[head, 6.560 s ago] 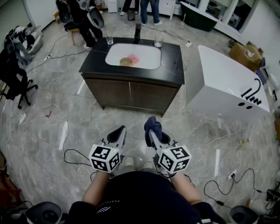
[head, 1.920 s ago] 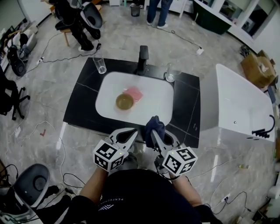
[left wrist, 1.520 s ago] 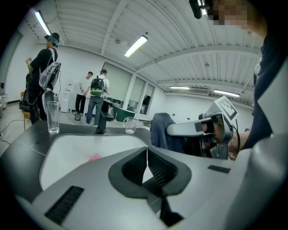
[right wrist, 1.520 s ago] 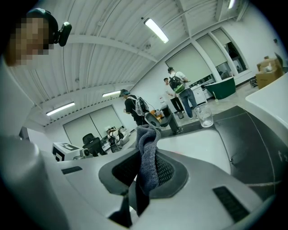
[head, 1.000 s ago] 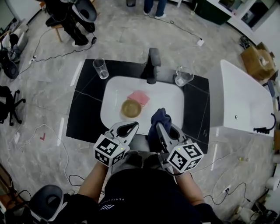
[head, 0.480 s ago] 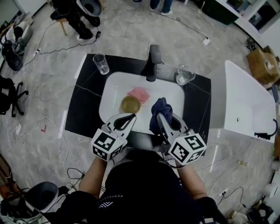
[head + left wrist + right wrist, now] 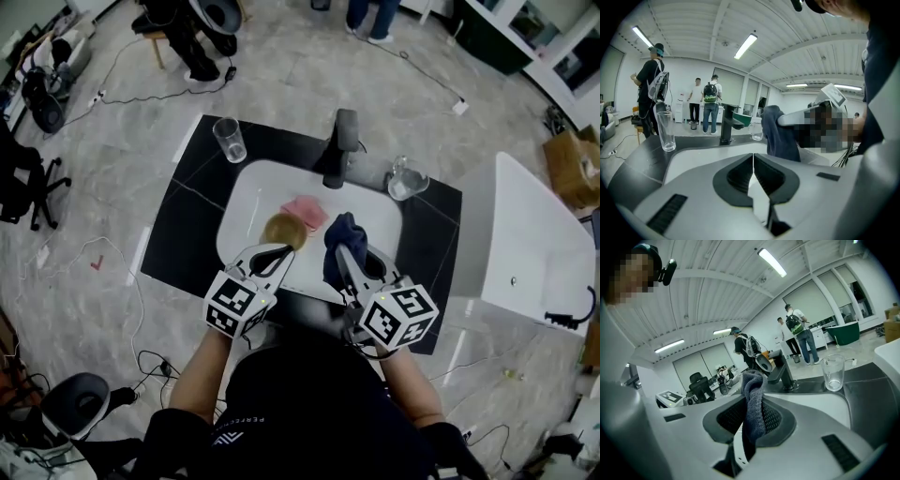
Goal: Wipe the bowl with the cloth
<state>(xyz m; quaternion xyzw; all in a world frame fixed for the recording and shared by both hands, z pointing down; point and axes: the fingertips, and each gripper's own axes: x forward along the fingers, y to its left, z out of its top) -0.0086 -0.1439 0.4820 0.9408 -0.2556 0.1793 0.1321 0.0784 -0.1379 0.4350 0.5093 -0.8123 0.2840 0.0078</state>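
Forearms out front, side by side, angled slightly down over near rim of white sink [image 7: 244,202]. My left gripper [image 7: 284,250]: jaws pressed together, empty, tips just short of amber bowl [image 7: 278,229] in basin. My right gripper [image 7: 341,255]: clamped on dark blue cloth [image 7: 344,231], which bunches up above jaws. Pink square [image 7: 306,211] just behind bowl.

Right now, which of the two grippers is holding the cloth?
The right gripper: its jaws are shut on the dark blue cloth, while the left gripper is shut on nothing.
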